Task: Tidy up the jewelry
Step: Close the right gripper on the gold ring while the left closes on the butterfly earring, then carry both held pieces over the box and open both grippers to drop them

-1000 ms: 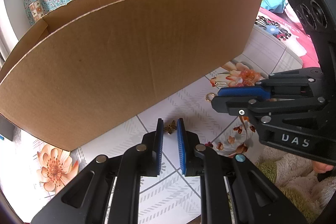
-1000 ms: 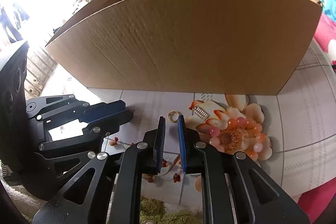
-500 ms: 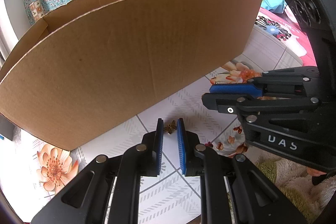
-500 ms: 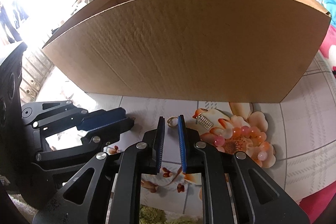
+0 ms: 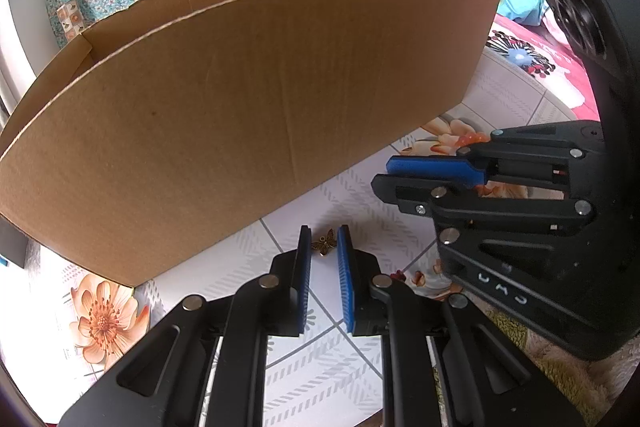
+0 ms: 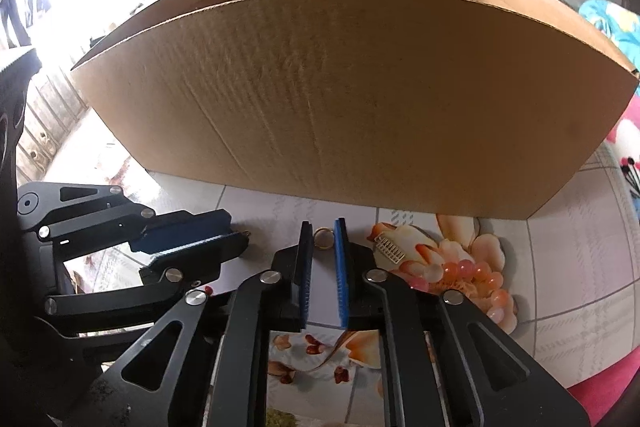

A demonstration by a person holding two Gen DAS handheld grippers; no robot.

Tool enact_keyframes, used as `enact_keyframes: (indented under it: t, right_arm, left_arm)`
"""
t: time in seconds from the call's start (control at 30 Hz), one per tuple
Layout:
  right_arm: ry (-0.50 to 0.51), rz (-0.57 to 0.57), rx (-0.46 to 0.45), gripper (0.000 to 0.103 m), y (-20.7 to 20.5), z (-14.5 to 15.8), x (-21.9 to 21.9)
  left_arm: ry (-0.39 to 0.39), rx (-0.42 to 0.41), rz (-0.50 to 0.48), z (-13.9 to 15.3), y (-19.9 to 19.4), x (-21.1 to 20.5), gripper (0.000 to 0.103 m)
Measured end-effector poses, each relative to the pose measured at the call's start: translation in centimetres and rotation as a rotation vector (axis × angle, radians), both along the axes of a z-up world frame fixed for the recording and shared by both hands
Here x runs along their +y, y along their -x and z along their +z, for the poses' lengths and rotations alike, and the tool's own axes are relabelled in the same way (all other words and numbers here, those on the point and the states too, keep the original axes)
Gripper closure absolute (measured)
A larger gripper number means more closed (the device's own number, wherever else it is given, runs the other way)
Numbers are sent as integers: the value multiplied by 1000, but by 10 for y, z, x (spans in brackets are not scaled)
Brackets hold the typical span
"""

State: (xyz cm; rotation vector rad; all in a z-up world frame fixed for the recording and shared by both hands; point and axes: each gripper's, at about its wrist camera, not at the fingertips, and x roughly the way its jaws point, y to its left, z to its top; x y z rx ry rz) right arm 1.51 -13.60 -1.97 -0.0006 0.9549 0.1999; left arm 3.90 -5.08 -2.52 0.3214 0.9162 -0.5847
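A small bronze butterfly charm [image 5: 325, 245] lies on the floral tiled floor, pinched between the blue pads of my left gripper [image 5: 324, 239]. In the right wrist view a little gold ring [image 6: 323, 238] sits between the tips of my right gripper [image 6: 322, 233], whose jaws are closing and meeting its sides. The two grippers are close together: the right gripper [image 5: 382, 177] reaches in from the right, and the left gripper [image 6: 236, 231] comes in from the left. The big open cardboard box [image 5: 240, 107] stands just behind both, and its inside is hidden.
A silver comb-shaped clasp [image 6: 390, 248] and a pink-orange bead bracelet [image 6: 472, 277] lie on a printed flower right of the ring. The box wall [image 6: 360, 99] blocks the way ahead. A green rug [image 5: 560, 359] and pink bedding [image 5: 560, 67] border the floor.
The right gripper has slid left toward the left gripper and now reaches the ring, its jaws narrowing around it. The left gripper and the butterfly charm have stayed put.
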Motion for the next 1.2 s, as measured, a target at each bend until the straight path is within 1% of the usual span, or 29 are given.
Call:
enact_keyframes:
  t: [0.23,0.3,0.53,0.7,0.83,1.0,1.07,1.2]
  right_arm:
    - [-28,9,1,95,0,-1,-3]
    - [-33,7,-4,95,3,3,-10]
    - [-71,-19,-22,95,14,10,-25]
    - [-90,-38,-25,95,20,11,-33]
    - [-100,-37,-35,95,24,23,-36]
    - [-117,-20,-55,95,30,33,-39]
    - [-120,-6,-73,95,33,41,-39]
    - [-130,30,-130,95,40,65,-38]
  left_arm:
    - [-2,-2,0,0,0,0,90]
    - [-2,-4,0,0,0,0,90]
    - [-4,-8,4,-1,1,-3,91]
    - [11,11,7,0,0,-1,91]
    - [13,9,0,4,3,2,91]
    - [38,-7,-29,20,11,7,91]
    - [66,-13,-51,32,15,11,91]
    - [163,-37,-96,68,18,22,91]
